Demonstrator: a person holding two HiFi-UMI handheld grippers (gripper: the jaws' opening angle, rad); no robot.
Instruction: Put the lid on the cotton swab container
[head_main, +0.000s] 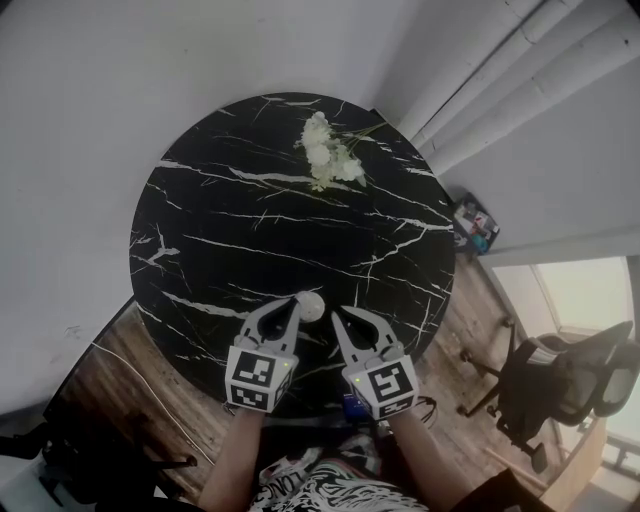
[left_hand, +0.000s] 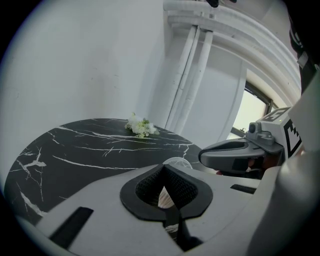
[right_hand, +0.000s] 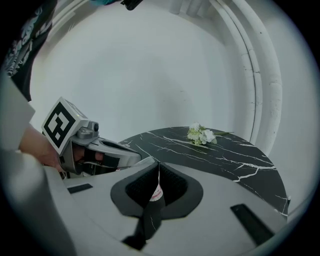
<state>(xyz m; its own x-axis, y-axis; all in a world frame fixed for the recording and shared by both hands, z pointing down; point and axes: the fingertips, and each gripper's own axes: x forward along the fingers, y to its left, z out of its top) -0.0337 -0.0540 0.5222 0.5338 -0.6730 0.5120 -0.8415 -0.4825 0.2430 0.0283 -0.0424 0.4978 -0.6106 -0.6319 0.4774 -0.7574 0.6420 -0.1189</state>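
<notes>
White cotton swab container (head_main: 310, 306) stood on black marble counter (head_main: 220, 240), lower middle of frame, just beside left gripper (head_main: 291, 303), right gripper (head_main: 338, 318) near it, fingers of both were pressed together

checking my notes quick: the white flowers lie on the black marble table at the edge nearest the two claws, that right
Not quite. The white flowers lie on the black marble table at the edge farthest from the left claw and right claw, not the nearest one. The head view shows this.
</notes>
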